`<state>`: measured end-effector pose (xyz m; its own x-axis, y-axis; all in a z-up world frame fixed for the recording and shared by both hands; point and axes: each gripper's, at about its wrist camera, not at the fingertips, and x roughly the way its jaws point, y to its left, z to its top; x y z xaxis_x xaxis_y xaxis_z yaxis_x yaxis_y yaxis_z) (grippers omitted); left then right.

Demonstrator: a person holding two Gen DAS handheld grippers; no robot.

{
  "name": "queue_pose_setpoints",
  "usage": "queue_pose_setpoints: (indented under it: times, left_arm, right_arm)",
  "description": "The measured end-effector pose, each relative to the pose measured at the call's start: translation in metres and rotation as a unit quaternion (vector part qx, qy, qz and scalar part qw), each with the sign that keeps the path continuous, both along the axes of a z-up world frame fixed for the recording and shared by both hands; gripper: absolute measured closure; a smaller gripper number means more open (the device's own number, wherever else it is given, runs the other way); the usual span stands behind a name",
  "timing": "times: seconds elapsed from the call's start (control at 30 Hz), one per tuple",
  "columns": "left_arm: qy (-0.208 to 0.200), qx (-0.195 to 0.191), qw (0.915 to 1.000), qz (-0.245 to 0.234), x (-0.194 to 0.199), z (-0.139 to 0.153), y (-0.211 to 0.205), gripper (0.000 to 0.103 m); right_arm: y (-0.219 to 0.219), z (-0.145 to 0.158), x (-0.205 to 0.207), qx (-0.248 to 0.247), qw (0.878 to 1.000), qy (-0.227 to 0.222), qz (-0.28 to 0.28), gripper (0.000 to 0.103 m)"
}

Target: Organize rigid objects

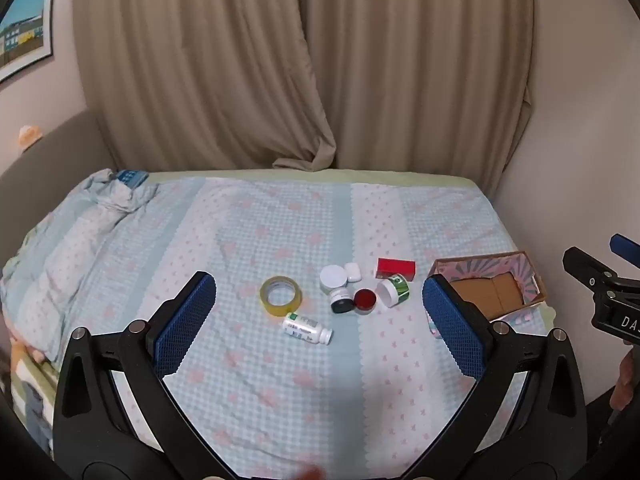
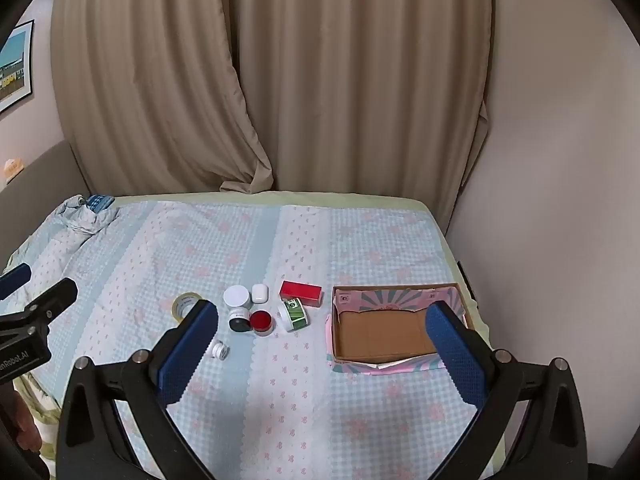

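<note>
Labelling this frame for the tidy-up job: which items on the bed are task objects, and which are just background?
Task things:
- tape roll
- white bottle lying on its side
- white-lidded jar
- small white case
- red box
- green-labelled jar
- red-lidded jar
- dark-capped jar
- empty cardboard box

Just lying about:
- bunched quilt
- curtains
- wall picture

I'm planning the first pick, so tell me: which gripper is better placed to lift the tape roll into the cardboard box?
Probably left. The tape roll lies between the open left gripper's fingers in its view; the right gripper faces nearer the cardboard box.
</note>
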<state>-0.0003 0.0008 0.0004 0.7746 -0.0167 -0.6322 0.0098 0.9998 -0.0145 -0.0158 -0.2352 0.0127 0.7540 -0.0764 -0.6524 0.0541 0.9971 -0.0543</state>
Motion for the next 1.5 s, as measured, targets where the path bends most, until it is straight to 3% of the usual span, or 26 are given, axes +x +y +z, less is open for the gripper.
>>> queue_pose_setpoints:
  times: [0.93,1.5]
  left_arm:
    - [-0.014,0.002,0.9998,-0.014,0.001,0.004,-0.003,0.0]
    - [-0.02,0.006,0.9998,0.002,0.003,0.003,-0.002,0.0]
  right_arm:
    - [-0.005,0.001,0.011,0.002,1.0,-0.013,0.001,0.0]
    - [-0.003,0.001,0.012,0.005,1.0,-0.014,0.002,0.0]
